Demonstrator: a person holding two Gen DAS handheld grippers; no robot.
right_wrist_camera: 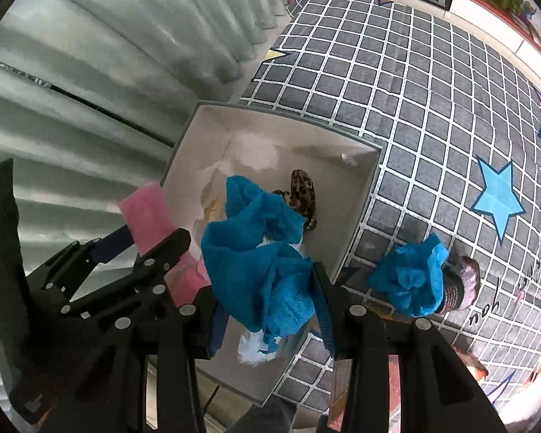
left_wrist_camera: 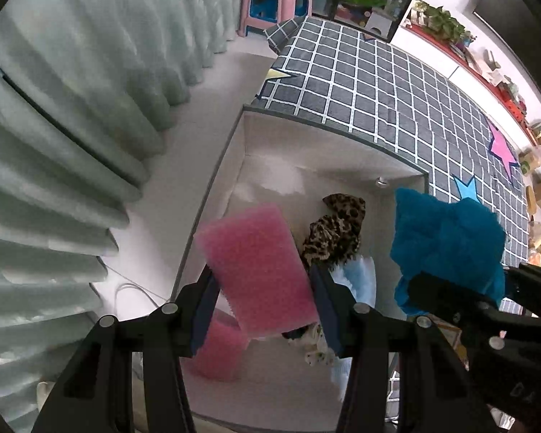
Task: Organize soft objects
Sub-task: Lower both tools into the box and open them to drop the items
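My left gripper (left_wrist_camera: 263, 285) is shut on a pink sponge (left_wrist_camera: 259, 259), which hangs over an open white box (left_wrist_camera: 306, 144). Inside the box lie a leopard-print fabric (left_wrist_camera: 335, 231), a light blue piece (left_wrist_camera: 357, 281) and a second pink sponge (left_wrist_camera: 216, 350). At the right of that view, my right gripper (left_wrist_camera: 461, 299) is shut on a bright blue cloth (left_wrist_camera: 447, 245). In the right wrist view the right gripper (right_wrist_camera: 270, 299) grips that blue cloth (right_wrist_camera: 259, 267) above the box (right_wrist_camera: 364, 195), and the left gripper (right_wrist_camera: 144, 249) holds the pink sponge (right_wrist_camera: 146, 213) beside it.
The box stands at the edge of a grey grid-patterned mat (right_wrist_camera: 414, 108) with star prints. Another blue cloth (right_wrist_camera: 411, 281) and a striped knitted item (right_wrist_camera: 461, 285) lie on the mat. Pale curtains (left_wrist_camera: 72, 126) hang on the left. A pink stool (left_wrist_camera: 274, 3) stands far off.
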